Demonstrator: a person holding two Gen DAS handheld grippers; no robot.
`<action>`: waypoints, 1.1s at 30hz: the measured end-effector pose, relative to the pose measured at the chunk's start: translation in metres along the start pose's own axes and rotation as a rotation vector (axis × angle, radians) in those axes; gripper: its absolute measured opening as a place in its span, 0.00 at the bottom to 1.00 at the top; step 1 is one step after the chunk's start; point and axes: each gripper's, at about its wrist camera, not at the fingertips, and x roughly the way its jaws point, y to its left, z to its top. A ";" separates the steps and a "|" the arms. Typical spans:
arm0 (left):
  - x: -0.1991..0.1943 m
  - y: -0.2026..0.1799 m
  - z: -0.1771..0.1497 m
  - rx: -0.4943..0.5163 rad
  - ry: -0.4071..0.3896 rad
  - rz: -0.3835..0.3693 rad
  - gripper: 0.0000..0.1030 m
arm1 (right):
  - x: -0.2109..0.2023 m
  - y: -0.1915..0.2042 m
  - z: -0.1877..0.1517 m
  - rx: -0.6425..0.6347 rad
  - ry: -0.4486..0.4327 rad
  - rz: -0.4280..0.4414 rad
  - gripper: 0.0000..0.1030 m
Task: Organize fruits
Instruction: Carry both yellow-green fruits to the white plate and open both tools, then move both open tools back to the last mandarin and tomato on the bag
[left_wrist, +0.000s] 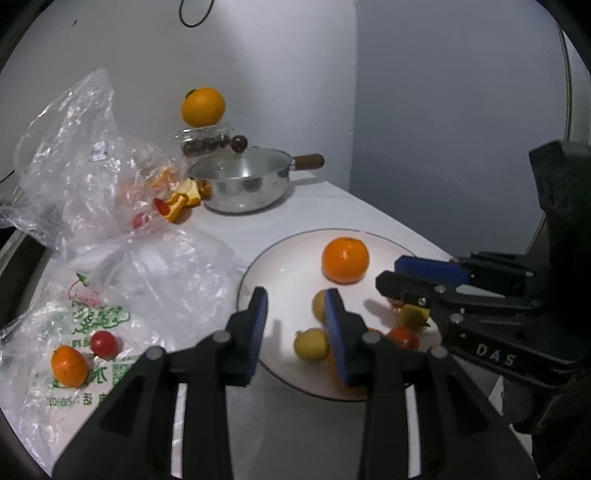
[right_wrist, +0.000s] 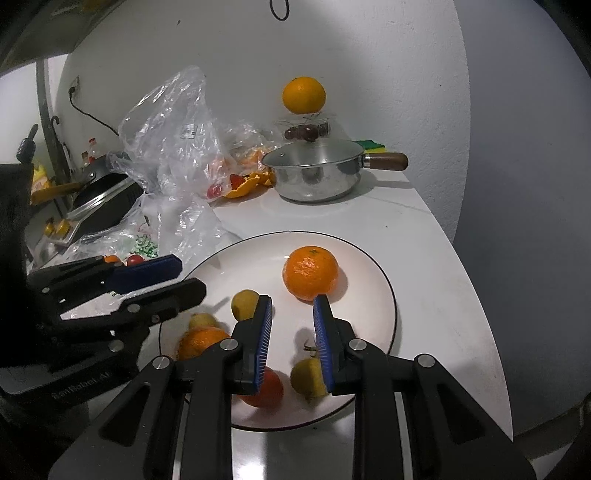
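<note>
Over the plate (right_wrist: 384, 280), both the left gripper (left_wrist: 295, 325) and right gripper (right_wrist: 292, 332) gape empty; only the left view shows the loose mandarin (left_wrist: 69, 365) on the bag (left_wrist: 122, 317) beside it

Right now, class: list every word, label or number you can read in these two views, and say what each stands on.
"DAS": white letters on the black body of the right gripper.
Pale lettering on the black left gripper: too blurred to read.
Green print on the clear plastic bag: characters and digits, unreadable.
White sticker on the upper bag: too small.
</note>
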 end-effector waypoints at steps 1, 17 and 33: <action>-0.003 0.002 0.000 -0.005 -0.004 0.000 0.33 | 0.000 0.002 0.001 -0.002 0.000 0.001 0.24; -0.059 0.062 -0.006 -0.085 -0.099 0.058 0.51 | 0.007 0.060 0.025 -0.085 -0.009 0.035 0.24; -0.092 0.131 -0.021 -0.138 -0.111 0.156 0.51 | 0.027 0.129 0.050 -0.161 -0.004 0.086 0.24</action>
